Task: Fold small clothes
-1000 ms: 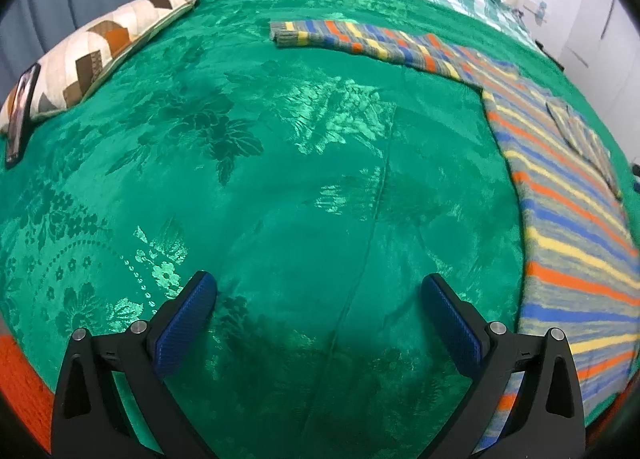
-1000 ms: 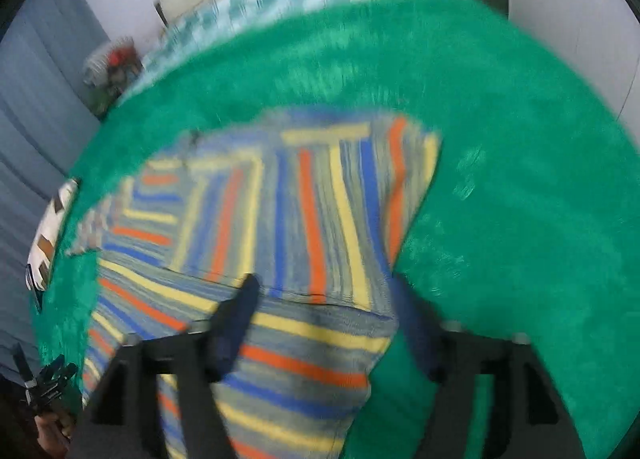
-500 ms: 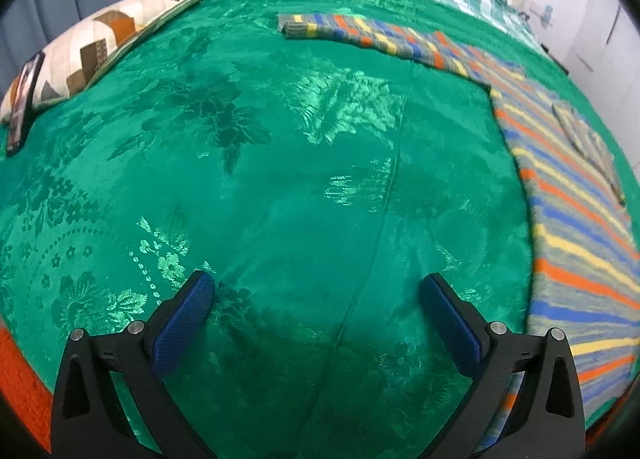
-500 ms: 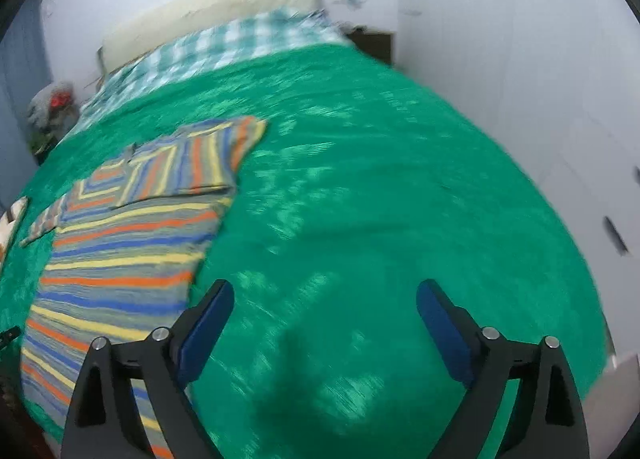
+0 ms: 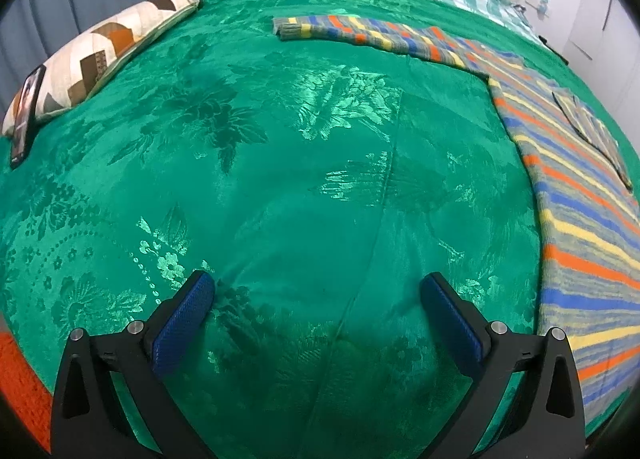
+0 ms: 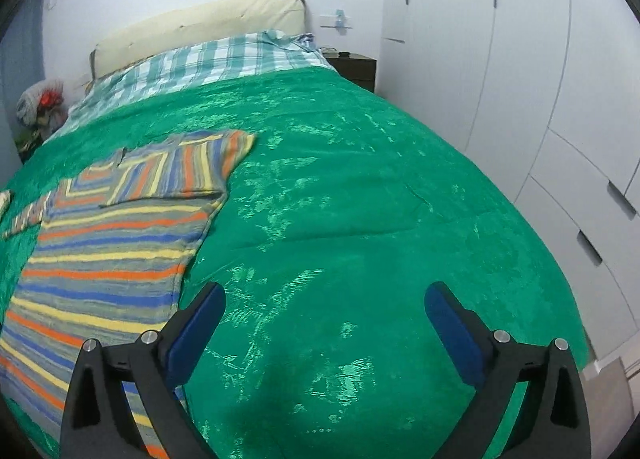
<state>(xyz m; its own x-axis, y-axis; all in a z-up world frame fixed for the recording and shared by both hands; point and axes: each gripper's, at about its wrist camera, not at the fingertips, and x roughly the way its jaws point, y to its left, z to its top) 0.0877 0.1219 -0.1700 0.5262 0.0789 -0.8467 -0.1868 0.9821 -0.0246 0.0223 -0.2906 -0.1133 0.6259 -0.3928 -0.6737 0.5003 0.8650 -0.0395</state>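
A striped sweater (image 6: 100,255), grey with orange, blue and yellow bands, lies flat on the green bedspread (image 6: 340,199). One sleeve is folded across its chest. In the left wrist view the same sweater (image 5: 580,219) fills the right side, its other sleeve (image 5: 360,33) stretched out to the left. My left gripper (image 5: 318,291) hangs open over bare bedspread, left of the sweater. My right gripper (image 6: 324,299) is over bare bedspread just right of the sweater's edge, its jaws still opening, with nothing between them.
A patterned pillow (image 5: 104,55) with a phone (image 5: 24,115) leaning on it lies at the left. A checked sheet (image 6: 200,67) and cream headboard (image 6: 200,27) are at the far end. White wardrobes (image 6: 520,79) and a dark nightstand (image 6: 356,67) stand right of the bed.
My right gripper let go of the sweater's folded sleeve, swung right off the garment and spread its jaws wide. The left gripper barely shifted.
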